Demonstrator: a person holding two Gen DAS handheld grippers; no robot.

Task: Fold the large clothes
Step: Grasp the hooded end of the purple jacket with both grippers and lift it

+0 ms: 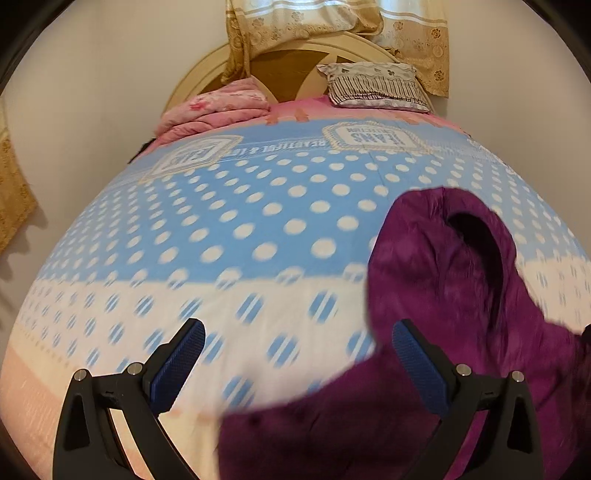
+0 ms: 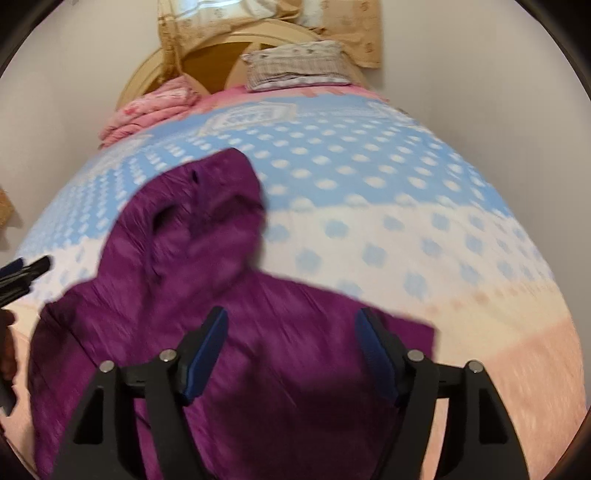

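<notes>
A purple hooded garment [image 2: 207,295] lies spread on the bed, its hood [image 2: 218,184] pointing toward the headboard. In the left wrist view the same purple garment [image 1: 443,295] fills the lower right. My left gripper [image 1: 299,343] hovers above the bedspread at the garment's left edge, jaws wide apart, nothing between the pads. My right gripper [image 2: 291,332] is held above the garment's body, jaws apart, no cloth pinched. The left gripper's fingertips [image 2: 33,267] show at the left edge of the right wrist view.
The bed is covered by a blue, white and pink polka-dot bedspread [image 1: 258,206]. A folded pink blanket [image 1: 218,110] and a patterned pillow [image 1: 373,86] sit by the rounded headboard [image 1: 288,66]. Walls flank both sides of the bed, with curtains [image 1: 332,26] above.
</notes>
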